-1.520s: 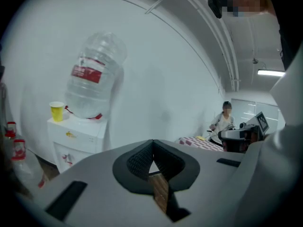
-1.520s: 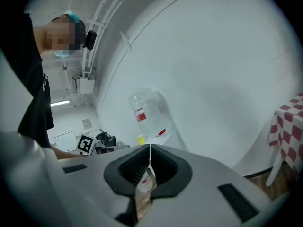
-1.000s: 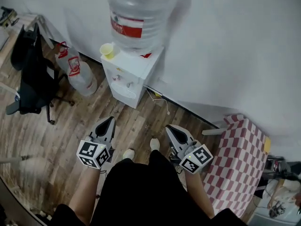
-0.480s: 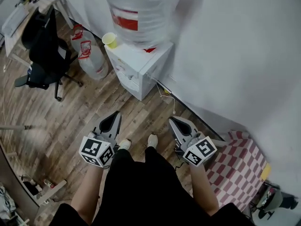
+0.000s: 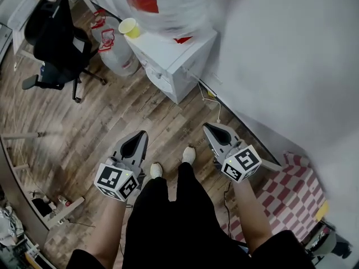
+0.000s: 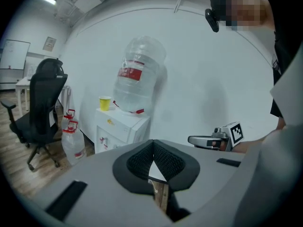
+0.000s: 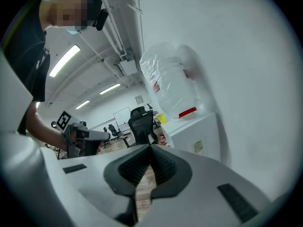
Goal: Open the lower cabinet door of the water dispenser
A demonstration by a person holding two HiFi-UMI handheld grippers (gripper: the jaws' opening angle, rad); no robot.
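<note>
Head view: water dispenser stands against the white wall, up-frame of both grippers and well apart from them, with wooden floor between.
Left gripper: jaws together, nothing between them; the tip points up-frame toward the dispenser's front.
Right gripper: jaws together and empty; it is near the wall, with the dispenser's side panel ahead of it.
Lower cabinet door: not made out in any view, and neither gripper touches the dispenser.
Hidden: in the left gripper view the tap panel shows, but the gripper body covers the front below it. The right gripper view gives only the side panel with a small label. From the head view the front face is steeply foreshortened.
Blurred: water bottle on top is smeared and cut by the top edge.
Top: yellow cup sits at the left corner, beside the bottle.
Edges: spare bottles stand on the floor just left of the dispenser. A black office chair is further left. A thin cable runs at the wall base on the right, and a red-white checked cover is at lower right.
Open room: bare floor lies between the dispenser front and the person's shoes.
</note>
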